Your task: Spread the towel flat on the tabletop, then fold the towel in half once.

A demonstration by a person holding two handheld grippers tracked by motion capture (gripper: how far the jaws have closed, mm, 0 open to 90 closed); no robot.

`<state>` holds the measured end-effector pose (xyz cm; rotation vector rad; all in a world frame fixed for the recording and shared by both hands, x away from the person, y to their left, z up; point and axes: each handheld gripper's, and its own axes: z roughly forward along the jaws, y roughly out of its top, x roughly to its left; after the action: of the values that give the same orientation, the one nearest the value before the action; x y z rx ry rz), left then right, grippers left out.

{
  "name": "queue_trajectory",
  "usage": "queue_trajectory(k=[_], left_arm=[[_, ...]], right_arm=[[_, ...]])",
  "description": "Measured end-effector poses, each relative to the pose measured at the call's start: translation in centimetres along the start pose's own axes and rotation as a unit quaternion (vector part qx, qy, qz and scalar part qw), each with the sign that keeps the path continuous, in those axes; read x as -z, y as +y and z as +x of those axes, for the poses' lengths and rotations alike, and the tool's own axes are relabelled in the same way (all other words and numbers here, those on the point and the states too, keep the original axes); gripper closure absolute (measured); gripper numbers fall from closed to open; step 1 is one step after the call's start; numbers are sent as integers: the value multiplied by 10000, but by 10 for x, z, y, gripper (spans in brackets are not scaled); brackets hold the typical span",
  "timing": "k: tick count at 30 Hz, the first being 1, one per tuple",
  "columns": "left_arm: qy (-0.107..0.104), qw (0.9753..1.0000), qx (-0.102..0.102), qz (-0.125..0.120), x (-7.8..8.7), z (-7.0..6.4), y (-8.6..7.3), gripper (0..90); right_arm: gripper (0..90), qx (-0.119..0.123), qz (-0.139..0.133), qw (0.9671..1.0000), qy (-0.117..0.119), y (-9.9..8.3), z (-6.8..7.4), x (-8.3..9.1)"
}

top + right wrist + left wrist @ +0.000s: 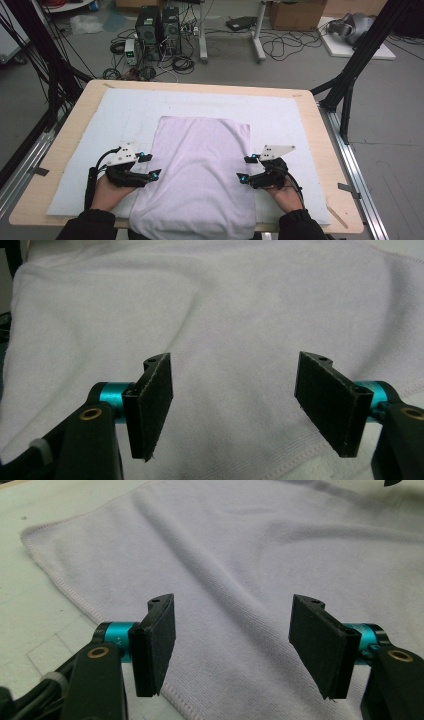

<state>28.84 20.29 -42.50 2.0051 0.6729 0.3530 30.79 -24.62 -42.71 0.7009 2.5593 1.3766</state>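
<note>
With both jaw pairs spread wide, we hover the left gripper (152, 166) and right gripper (243, 168) at the side hems of the towel (200, 170) lying flat on the white mat (100, 130), and should pinch both edges evenly.

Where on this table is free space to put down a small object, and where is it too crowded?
Free: the white mat beyond the towel's far edge, and the strips between the towel and the table's left and right edges. Crowded: the near half, where the left gripper and right gripper flank the towel, jaws open.
</note>
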Motion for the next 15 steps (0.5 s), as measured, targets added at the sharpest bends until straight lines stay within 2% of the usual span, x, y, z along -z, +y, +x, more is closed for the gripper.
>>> queue_trajectory(k=[11,15], left_arm=[[-38,9999,-36,147,-4,3,1,362],[-16,9998,-49,188,-4,7,5,367]], right_arm=[[299,81,167,9998,81,0,3,-6],[299,9,157,9998,75,3,-3,-5]])
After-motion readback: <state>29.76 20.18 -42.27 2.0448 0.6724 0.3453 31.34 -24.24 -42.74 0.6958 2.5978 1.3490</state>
